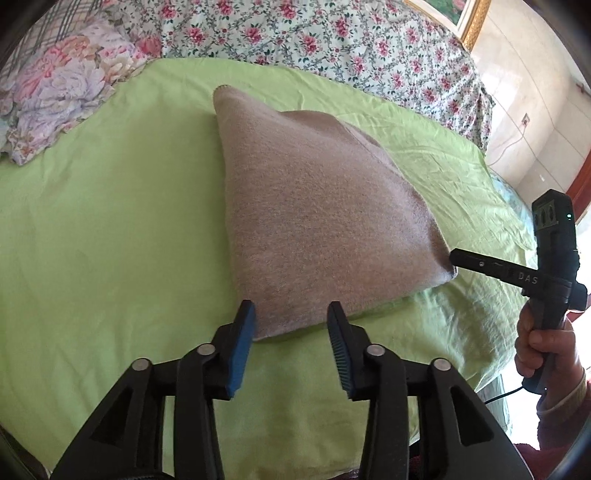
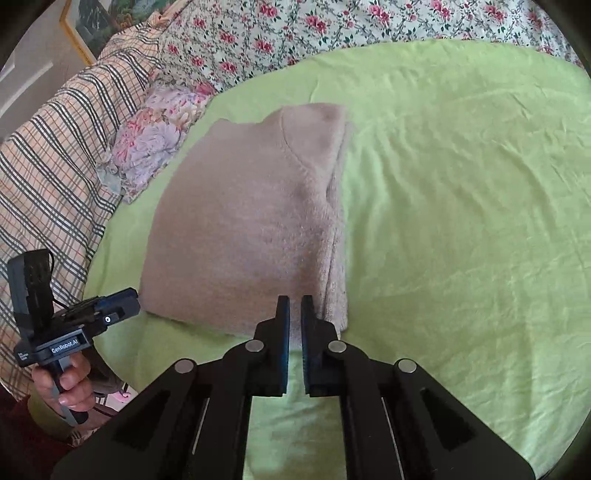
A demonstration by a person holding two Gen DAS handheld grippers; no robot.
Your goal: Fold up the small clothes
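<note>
A beige fleece garment [image 1: 314,221] lies folded on the green sheet [image 1: 110,240]. In the right wrist view the garment [image 2: 251,221] has its folded layers stacked along the right side. My left gripper [image 1: 291,314] is open, its blue pads on either side of the garment's near left corner. It shows at the left in the right wrist view [image 2: 125,302], just beside that corner. My right gripper [image 2: 295,306] is shut on the garment's near right corner, and its tip meets that corner in the left wrist view [image 1: 452,258].
A floral quilt [image 1: 332,33] runs along the back of the bed. A flowered pillow [image 1: 62,85] and a plaid cover [image 2: 55,155] lie at the left. A wall and a framed picture [image 1: 469,18] are at the far right.
</note>
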